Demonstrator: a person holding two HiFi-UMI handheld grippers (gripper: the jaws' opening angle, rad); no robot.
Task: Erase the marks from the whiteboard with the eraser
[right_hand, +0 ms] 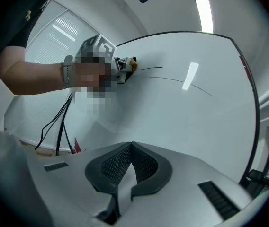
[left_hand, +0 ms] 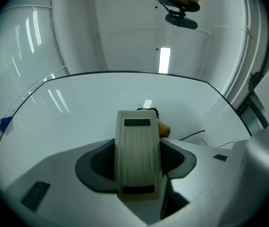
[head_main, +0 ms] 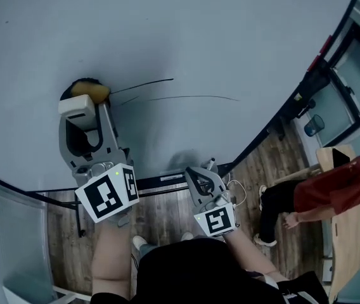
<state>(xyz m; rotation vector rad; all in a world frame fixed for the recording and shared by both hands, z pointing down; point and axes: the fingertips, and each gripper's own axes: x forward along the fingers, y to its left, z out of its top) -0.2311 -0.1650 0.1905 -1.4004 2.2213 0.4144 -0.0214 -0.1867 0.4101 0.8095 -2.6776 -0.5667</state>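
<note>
The whiteboard [head_main: 186, 37] fills most of the head view. Two thin black lines [head_main: 180, 97] run to the right across it. My left gripper [head_main: 82, 109] is shut on the cream eraser [head_main: 77, 106], whose tan and black pad [head_main: 90, 90] presses on the board at the left ends of the lines. In the left gripper view the eraser [left_hand: 136, 155] stands between the jaws, with the lines [left_hand: 196, 134] to its right. My right gripper [head_main: 199, 175] hangs shut and empty by the board's bottom edge. The right gripper view shows its jaws closed [right_hand: 131, 148], and far off the eraser [right_hand: 127, 63] and the lines [right_hand: 172, 79].
The board's dark bottom rail [head_main: 161, 181] runs just above a wooden floor [head_main: 167, 214]. At the right sit a person in a red top [head_main: 332, 189], a wooden chair [head_main: 345, 239] and a blue cup [head_main: 314, 125]. Cables [right_hand: 54, 122] hang at the board's left.
</note>
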